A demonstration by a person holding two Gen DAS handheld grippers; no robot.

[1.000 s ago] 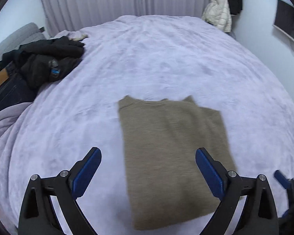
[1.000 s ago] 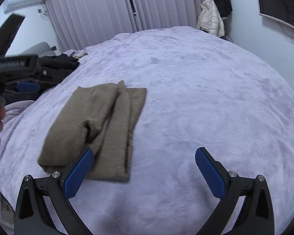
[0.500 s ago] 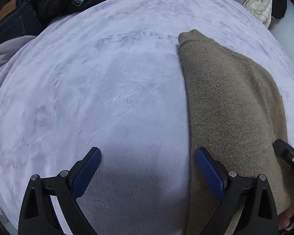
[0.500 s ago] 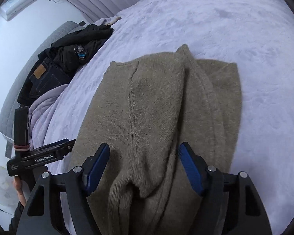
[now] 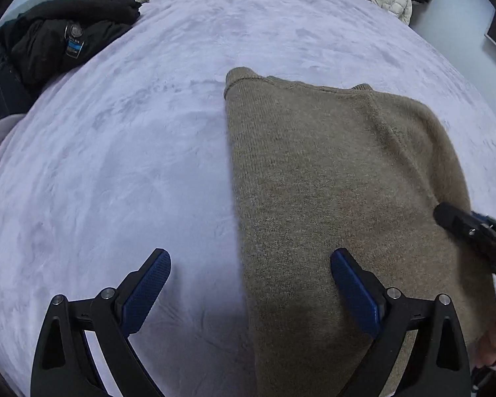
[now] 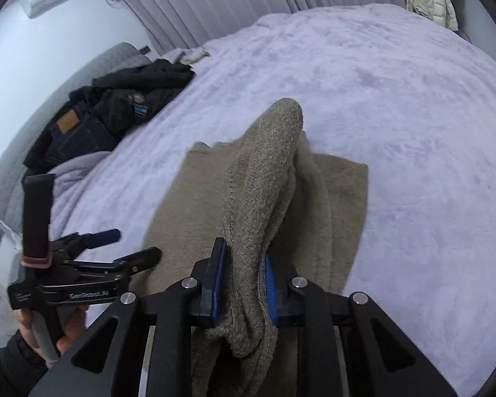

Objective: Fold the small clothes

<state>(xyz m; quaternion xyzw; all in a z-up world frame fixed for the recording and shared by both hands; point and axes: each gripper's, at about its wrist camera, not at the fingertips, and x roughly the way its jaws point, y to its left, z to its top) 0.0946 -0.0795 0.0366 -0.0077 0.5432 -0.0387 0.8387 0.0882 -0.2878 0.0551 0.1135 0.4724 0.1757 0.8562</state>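
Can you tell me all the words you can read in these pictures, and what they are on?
"GenRobot.AI": on the side of the left gripper, a bit blurred.
Blue tag on the black jacket: too small to read.
Tan patch on the jeans: no letters can be made out.

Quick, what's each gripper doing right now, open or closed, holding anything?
Left gripper: open, holding nothing, straddling the edge of the brown sweater.
Right gripper: jaws just closed, pinching a raised fold of the sweater.
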